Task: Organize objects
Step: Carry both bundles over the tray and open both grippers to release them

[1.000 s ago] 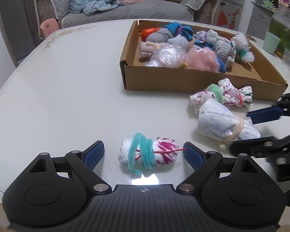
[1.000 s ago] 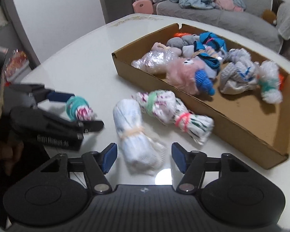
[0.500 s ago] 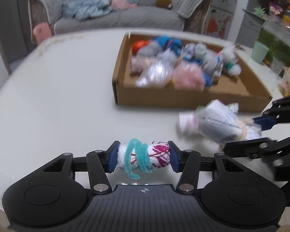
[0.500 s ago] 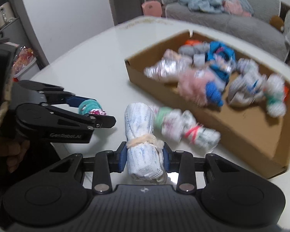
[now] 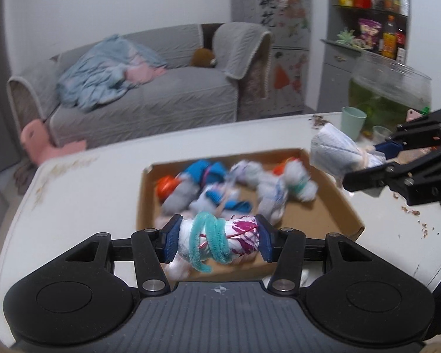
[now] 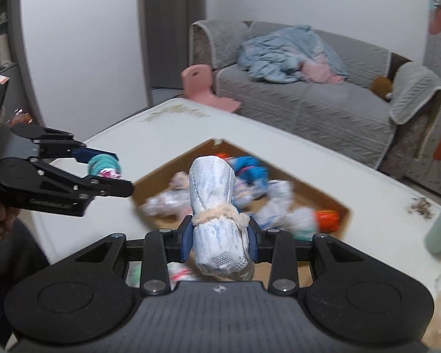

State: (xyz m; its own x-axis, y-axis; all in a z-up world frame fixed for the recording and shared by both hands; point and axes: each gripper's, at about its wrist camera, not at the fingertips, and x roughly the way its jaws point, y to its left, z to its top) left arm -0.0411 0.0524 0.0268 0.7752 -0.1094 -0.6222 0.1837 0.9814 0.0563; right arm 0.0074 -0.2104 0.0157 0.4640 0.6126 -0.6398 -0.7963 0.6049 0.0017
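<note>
My left gripper (image 5: 217,241) is shut on a white and pink cloth roll tied with a teal pipe cleaner (image 5: 217,239), held in the air near the front edge of the cardboard tray (image 5: 347,206). My right gripper (image 6: 219,239) is shut on a white and blue cloth roll tied with a beige band (image 6: 216,217), also lifted over the tray (image 6: 167,173). Each gripper shows in the other's view: the right gripper (image 5: 376,158) with its roll (image 5: 335,153) at the tray's right, the left gripper (image 6: 108,173) with its roll (image 6: 105,166) at the tray's left. Several tied cloth bundles (image 5: 220,188) lie in the tray.
The tray sits on a white table (image 5: 82,194). A pale green cup (image 5: 353,122) and a glass fish bowl (image 5: 391,88) stand at the table's far right. A grey sofa (image 5: 149,88) with a blue blanket is behind the table.
Both grippers have risen from the table with their rolls and now hang over the tray. One second ago both were open around the rolls; they closed half a second ago.
</note>
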